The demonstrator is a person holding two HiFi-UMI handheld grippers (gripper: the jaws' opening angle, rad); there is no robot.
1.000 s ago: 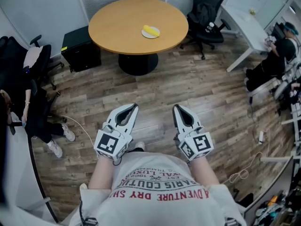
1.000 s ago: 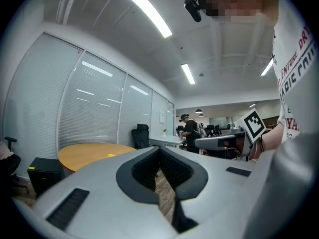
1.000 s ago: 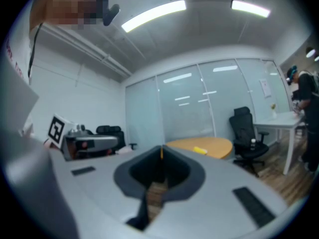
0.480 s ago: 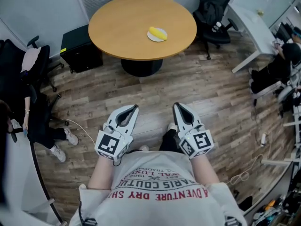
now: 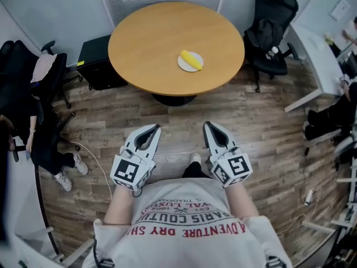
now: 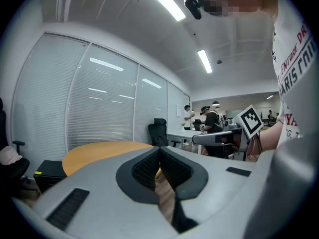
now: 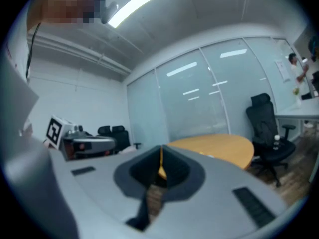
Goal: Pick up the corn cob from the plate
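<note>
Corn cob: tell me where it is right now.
In the head view, the corn cob lies on a small white plate on the round wooden table, right of the table's centre, on the side nearest the black office chair.

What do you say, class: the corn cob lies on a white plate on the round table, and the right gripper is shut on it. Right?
No: the right gripper is shut on nothing, short of the round table, as the head view shows. The corn cob does lie on the white plate.
</note>
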